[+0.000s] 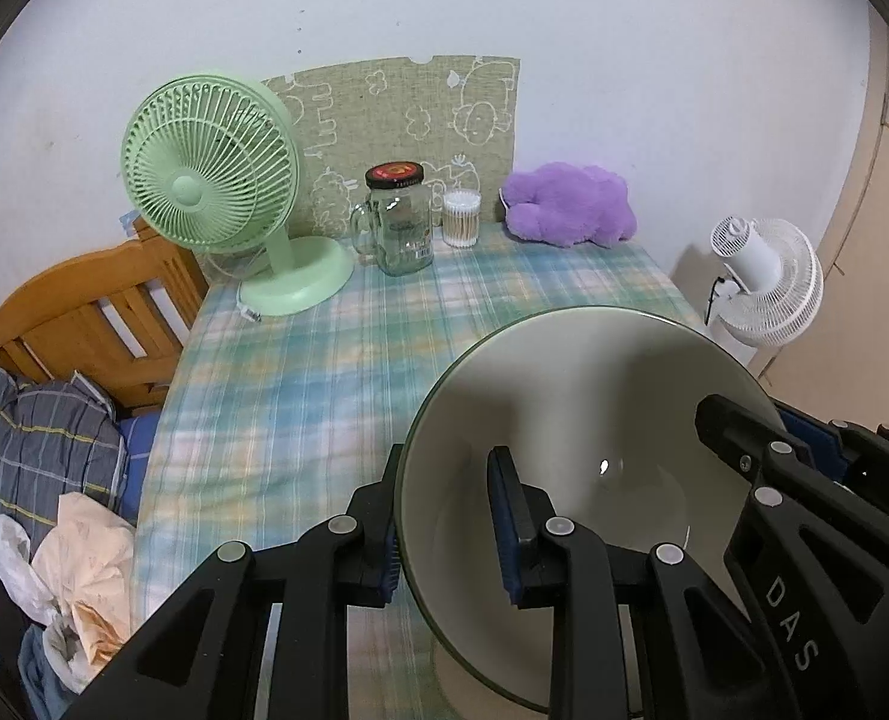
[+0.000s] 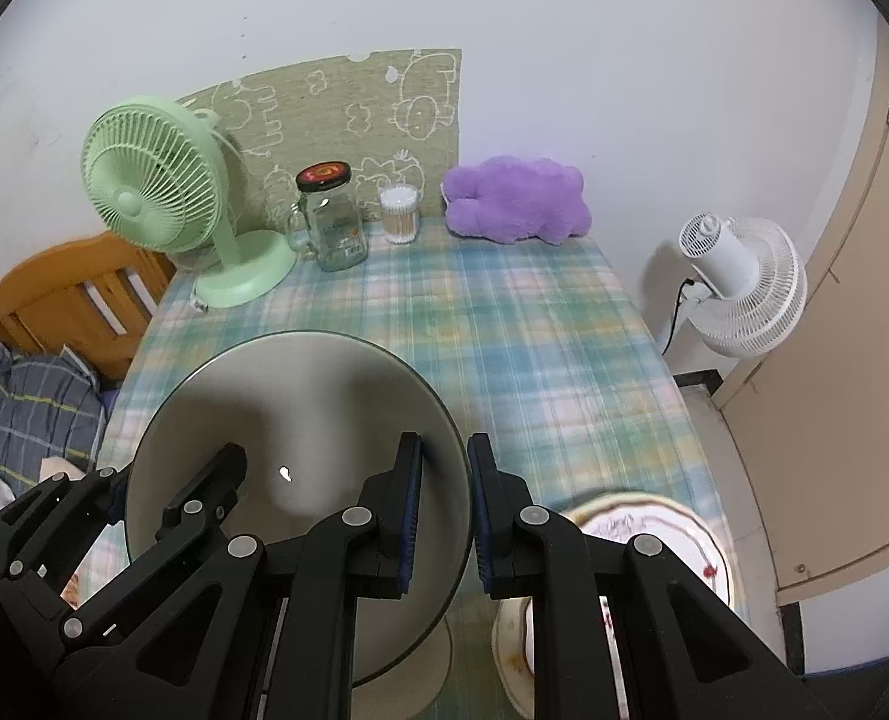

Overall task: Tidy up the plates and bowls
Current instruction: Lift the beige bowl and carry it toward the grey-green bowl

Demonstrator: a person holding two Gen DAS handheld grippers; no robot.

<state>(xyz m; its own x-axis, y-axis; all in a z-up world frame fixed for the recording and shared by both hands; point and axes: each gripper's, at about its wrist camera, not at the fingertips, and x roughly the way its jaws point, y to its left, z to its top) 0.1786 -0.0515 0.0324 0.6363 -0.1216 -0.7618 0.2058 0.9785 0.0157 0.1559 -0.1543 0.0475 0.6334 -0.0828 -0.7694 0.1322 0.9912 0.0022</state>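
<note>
Left tongs (image 1: 450, 531): clamped on the left rim of the bowl (image 1: 594, 396), one blue pad inside the wall, the other outside.
Right tongs (image 2: 444, 516): clamped on the right rim of the same bowl (image 2: 300, 396), one pad inside, one outside.
Bowl: large, pale grey-green inside with a dark edge, on a pale foot; held between the two tongs at the near part of the worktop (image 1: 324, 360). Whether its foot touches the cloth cannot be told.
Plates: a patterned plate (image 2: 672, 531) with red marks lies at the near right of the worktop (image 2: 534, 336), just right of the bowl; another pale dish edge (image 2: 513, 648) shows below it, partly hidden by the right tongs.
Worktop: covered with a green, blue and pink plaid cloth.
Far left: a green desk fan (image 1: 216, 180).
Far middle: a glass jar mug (image 1: 399, 222) with a dark lid, beside a clear tub of cotton swabs (image 1: 462, 219).
Far right: a purple plush toy (image 1: 570, 204) against the wall.
Beyond the right edge: a white fan (image 2: 738, 288).
Left of the worktop: a wooden bed frame (image 1: 90, 312) and plaid bedding (image 1: 42, 438).
</note>
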